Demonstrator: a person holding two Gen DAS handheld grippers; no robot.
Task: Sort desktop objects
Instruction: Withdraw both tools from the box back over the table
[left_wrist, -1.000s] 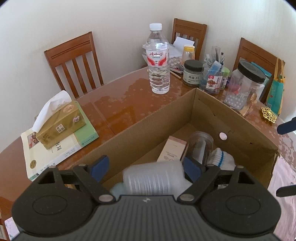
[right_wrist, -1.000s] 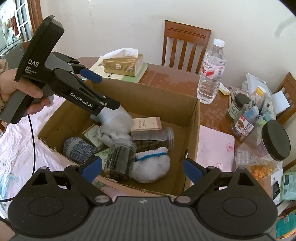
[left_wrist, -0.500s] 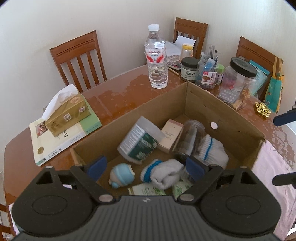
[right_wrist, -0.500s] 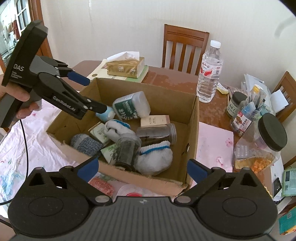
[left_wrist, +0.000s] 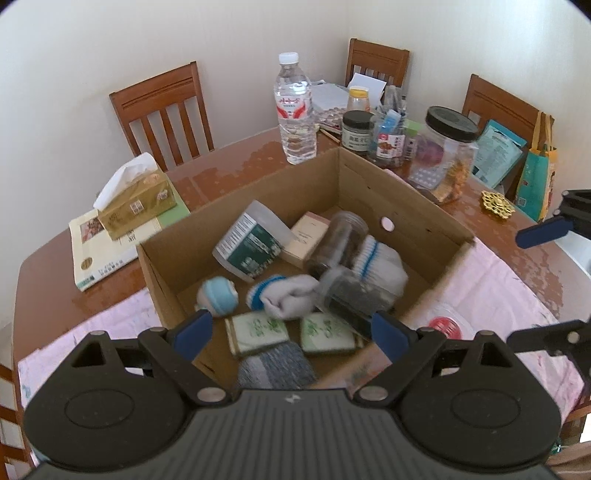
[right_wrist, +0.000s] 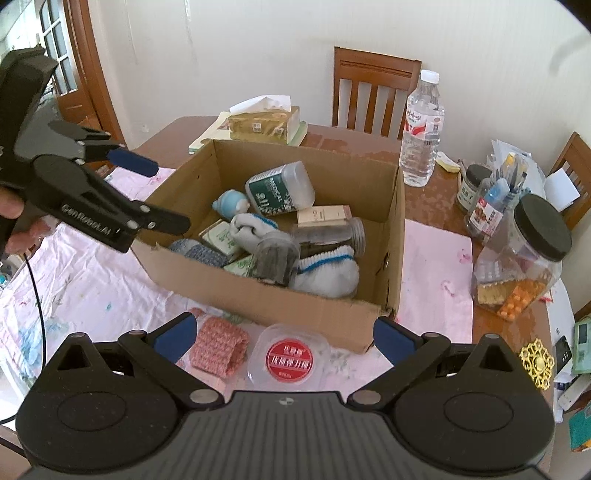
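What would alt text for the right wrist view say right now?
An open cardboard box on a wooden table holds a green-labelled bottle, socks and jars. The open left gripper hovers at its left edge; a pink knitted roll and red-lidded container lie in front.

Your worktop (right_wrist: 436, 192) is a brown wooden table, partly covered by a pink cloth (right_wrist: 96, 280). Straight ahead of your right tool (right_wrist: 282, 334) the cardboard box (right_wrist: 258, 299) sits on that cloth. Between that tool and the box lie a pink knitted roll (right_wrist: 218, 349) and a clear round tub with a red label (right_wrist: 290, 360), side by side. Beyond the box stand a water bottle (right_wrist: 423, 129) and a tissue box (right_wrist: 264, 123) resting on a book (left_wrist: 107, 251). To the right are a black-lidded jar (right_wrist: 524, 258) and a gold ornament (right_wrist: 537, 363).
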